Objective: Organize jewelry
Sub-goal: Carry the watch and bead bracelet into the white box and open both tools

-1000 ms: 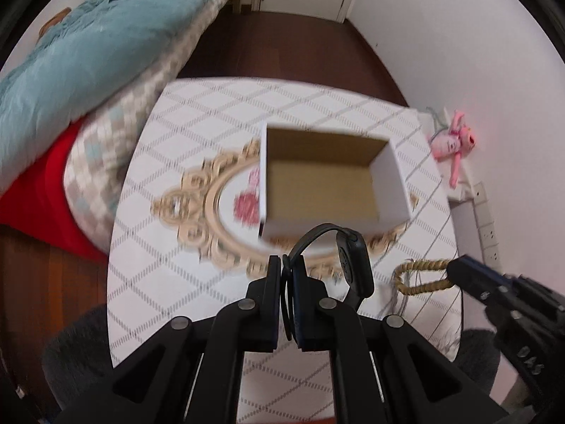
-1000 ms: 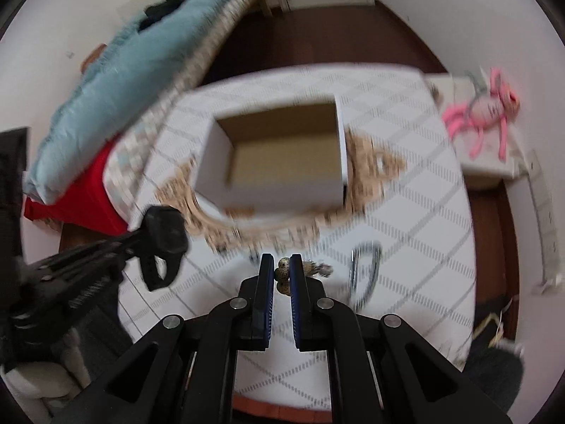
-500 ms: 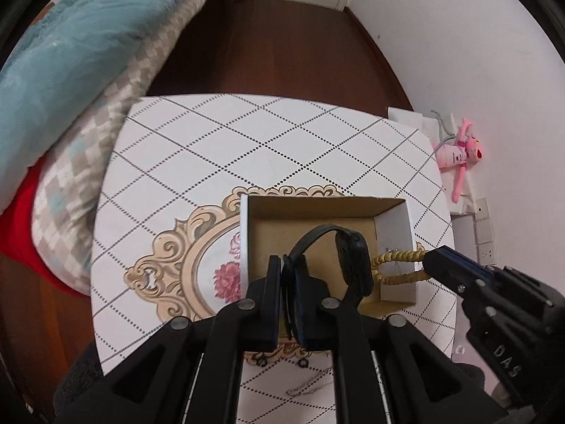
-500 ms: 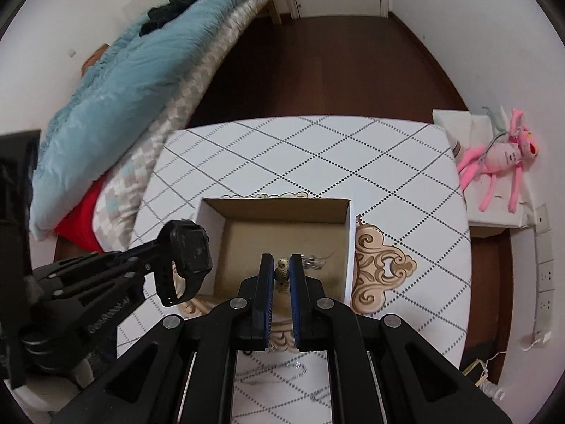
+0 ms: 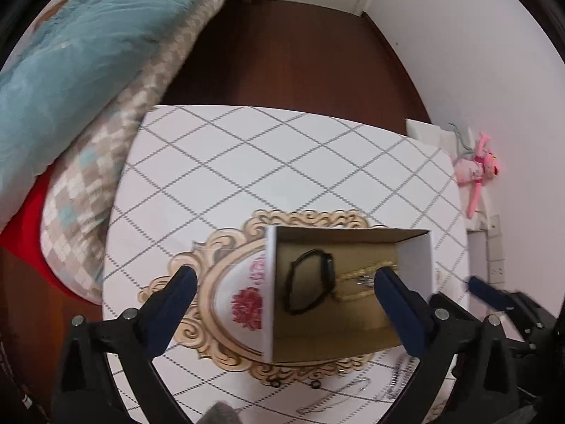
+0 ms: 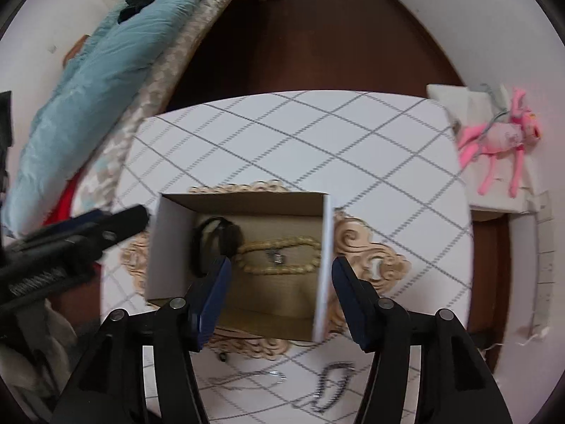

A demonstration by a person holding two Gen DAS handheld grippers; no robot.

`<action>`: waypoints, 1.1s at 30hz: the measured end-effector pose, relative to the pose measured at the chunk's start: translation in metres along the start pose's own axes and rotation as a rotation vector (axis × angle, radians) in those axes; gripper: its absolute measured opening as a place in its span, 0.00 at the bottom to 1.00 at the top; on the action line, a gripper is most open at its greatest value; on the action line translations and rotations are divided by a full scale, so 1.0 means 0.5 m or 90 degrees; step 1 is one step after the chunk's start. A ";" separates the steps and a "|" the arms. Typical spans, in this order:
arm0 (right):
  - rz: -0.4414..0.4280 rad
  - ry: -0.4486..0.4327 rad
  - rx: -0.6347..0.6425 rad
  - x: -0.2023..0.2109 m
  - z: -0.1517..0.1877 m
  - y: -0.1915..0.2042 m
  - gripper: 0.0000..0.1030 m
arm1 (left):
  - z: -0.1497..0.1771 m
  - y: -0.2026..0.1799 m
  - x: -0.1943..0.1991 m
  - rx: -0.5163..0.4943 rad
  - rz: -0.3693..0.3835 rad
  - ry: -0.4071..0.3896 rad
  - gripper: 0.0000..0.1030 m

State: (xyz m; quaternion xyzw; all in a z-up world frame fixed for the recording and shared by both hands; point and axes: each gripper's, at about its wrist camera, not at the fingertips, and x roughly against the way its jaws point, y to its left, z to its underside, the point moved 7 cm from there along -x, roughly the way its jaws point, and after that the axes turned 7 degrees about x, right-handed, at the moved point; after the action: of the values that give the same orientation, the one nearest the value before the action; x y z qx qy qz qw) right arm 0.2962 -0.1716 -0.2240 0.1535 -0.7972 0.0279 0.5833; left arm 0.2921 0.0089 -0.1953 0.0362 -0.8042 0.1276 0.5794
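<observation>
In the left wrist view, an open cardboard box (image 5: 349, 293), white outside and brown within, is seen on the round patterned table (image 5: 268, 162), over its gold ornamental medallion. On the box floor a black watch (image 5: 309, 282) is laid with its strap looped, and just to its right, touching it, a gold beaded necklace (image 5: 356, 282) is spread. The left gripper (image 5: 282, 304) is held above the box with its jaws spread wide and nothing between the pads. At the right edge the tip of the right gripper (image 5: 491, 291) is seen.

In the right wrist view, the same watch (image 6: 215, 243) and necklace (image 6: 279, 256) are found on the box (image 6: 240, 265) floor, a small silver piece resting within the bead loop. The right gripper (image 6: 280, 282) is parted and empty. Nearer the table's front edge, a thin chain (image 6: 247, 378) and a thicker silver chain (image 6: 332, 388) are left lying.

A second ago the watch strap was pinched by the left gripper and the necklace by the right, both short of the box. The jaws of both have just been opening, and both pieces have been dropped inside.
</observation>
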 end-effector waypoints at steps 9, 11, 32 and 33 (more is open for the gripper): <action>0.127 -0.002 0.002 -0.042 0.072 -0.017 1.00 | 0.068 0.032 -0.023 -0.033 -0.073 -0.059 1.00; 0.134 -0.005 -0.005 -0.049 0.085 -0.021 1.00 | 0.079 0.033 -0.028 -0.035 -0.077 -0.056 1.00; 0.183 -0.131 -0.029 0.114 0.124 -0.026 1.00 | 0.140 0.000 0.102 -0.040 -0.063 -0.130 1.00; 0.183 -0.137 -0.030 0.125 0.129 -0.024 1.00 | 0.146 -0.001 0.114 -0.042 -0.062 -0.135 1.00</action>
State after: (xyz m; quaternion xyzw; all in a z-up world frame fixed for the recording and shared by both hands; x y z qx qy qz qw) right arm 0.2232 -0.2107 -0.1873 0.0261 -0.8691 0.0760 0.4880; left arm 0.2065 -0.0043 -0.1631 0.0696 -0.8621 0.0681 0.4974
